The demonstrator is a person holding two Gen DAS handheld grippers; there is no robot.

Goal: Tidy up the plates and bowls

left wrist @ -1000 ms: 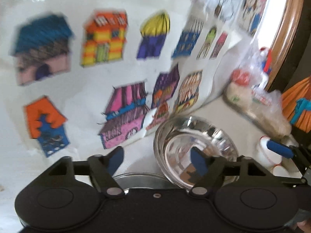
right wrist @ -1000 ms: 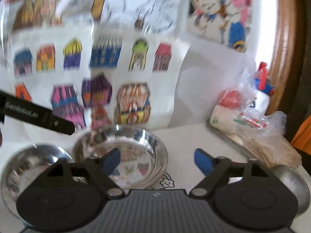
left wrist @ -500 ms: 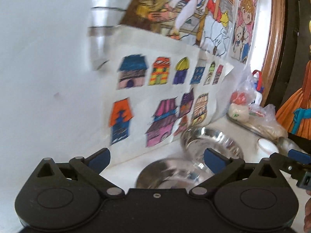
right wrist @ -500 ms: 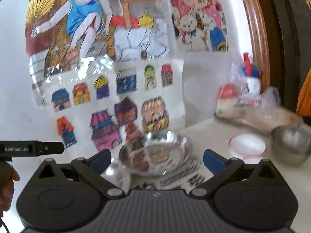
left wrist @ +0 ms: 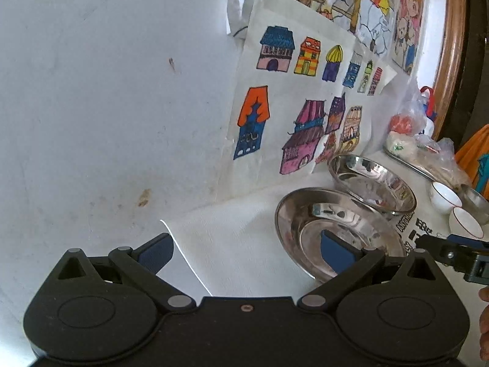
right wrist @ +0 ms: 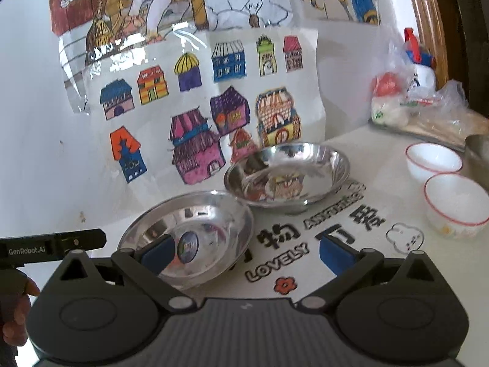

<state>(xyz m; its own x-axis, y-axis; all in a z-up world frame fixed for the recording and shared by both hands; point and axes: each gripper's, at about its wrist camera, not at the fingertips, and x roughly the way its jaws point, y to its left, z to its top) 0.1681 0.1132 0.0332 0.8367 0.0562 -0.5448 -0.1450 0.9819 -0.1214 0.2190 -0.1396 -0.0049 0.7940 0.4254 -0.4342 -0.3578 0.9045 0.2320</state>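
Observation:
Two steel dishes sit side by side on the white table by the wall: a shallow steel plate (right wrist: 188,234) (left wrist: 330,229) nearer me and a deeper steel bowl (right wrist: 287,176) (left wrist: 371,182) behind it. Two white red-rimmed bowls (right wrist: 455,202) (left wrist: 443,194) stand to the right. My left gripper (left wrist: 246,252) is open and empty, its right finger over the plate's near side. In the right wrist view my right gripper (right wrist: 246,255) is open too, holding nothing, its left finger in front of the plate.
A wall with coloured drawings of houses (right wrist: 198,101) rises just behind the dishes. At the back right a tray with plastic-wrapped food (right wrist: 428,113) and a small steel bowl (left wrist: 476,198) stand. The tablecloth carries printed lettering (right wrist: 305,238). A person's hand (right wrist: 18,315) holds the left gripper.
Both grippers have pulled back from the dishes and opened wider. The plate and bowl now lie farther off on the table, and the two white bowls have come into view.

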